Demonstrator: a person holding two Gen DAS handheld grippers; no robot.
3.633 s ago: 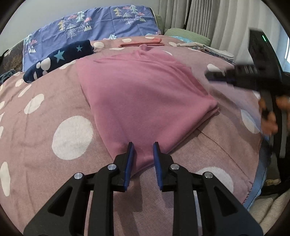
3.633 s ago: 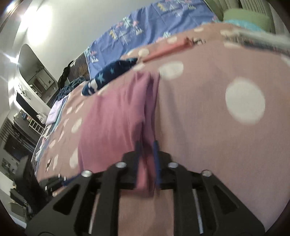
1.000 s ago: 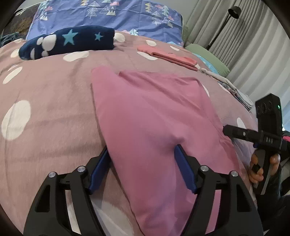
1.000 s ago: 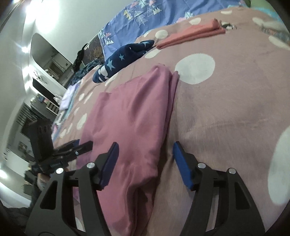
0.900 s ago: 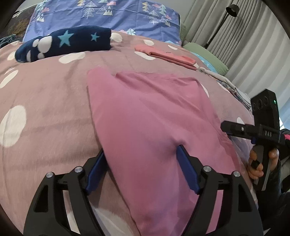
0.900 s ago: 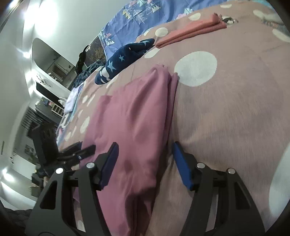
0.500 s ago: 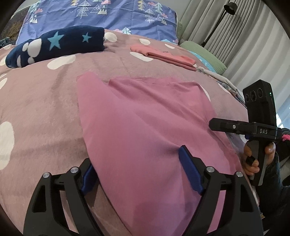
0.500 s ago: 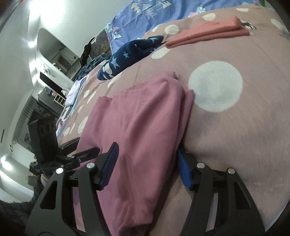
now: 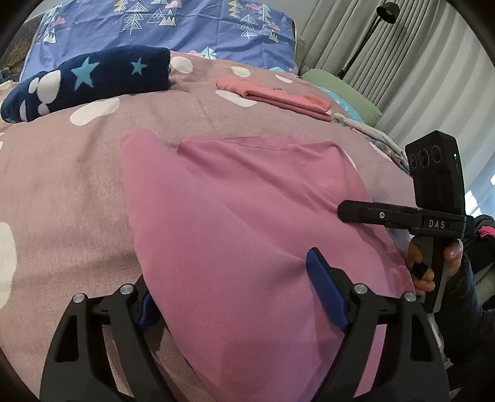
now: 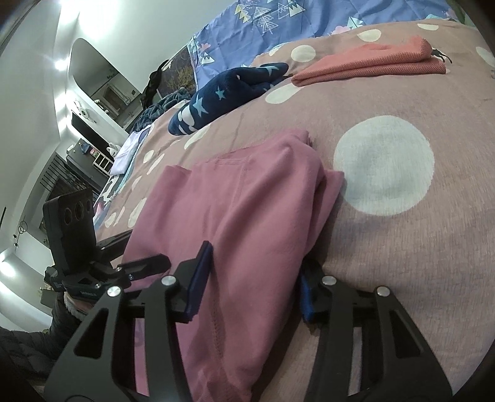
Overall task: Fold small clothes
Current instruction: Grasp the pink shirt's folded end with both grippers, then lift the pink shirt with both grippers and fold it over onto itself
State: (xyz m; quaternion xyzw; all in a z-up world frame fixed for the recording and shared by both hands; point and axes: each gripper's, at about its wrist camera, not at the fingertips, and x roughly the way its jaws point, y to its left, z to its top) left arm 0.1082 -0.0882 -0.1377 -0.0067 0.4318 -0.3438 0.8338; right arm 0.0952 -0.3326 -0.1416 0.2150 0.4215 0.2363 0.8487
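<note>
A folded pink garment [image 9: 235,216] lies on the dotted pink bedspread [image 9: 62,173]. My left gripper [image 9: 238,297] is open wide, its jaws straddling the garment's near end, one finger under the cloth edge. The right gripper shows in this view at the right [image 9: 365,213], resting on the garment's right side. In the right wrist view the pink garment [image 10: 247,216] lies between the jaws of my open right gripper [image 10: 253,278], which straddles its near end. The left gripper shows at the left [image 10: 145,263].
A folded navy star-patterned garment [image 9: 86,80] and a folded coral garment [image 9: 278,96] lie further back on the bed. A blue tree-print pillow [image 9: 173,27] is behind them. More folded clothes [image 9: 380,142] sit at the right edge, curtains beyond.
Both grippers went from shut on the garment's edge to wide open, then slid further forward over the garment, so the cloth now covers more of each gripper's fingers.
</note>
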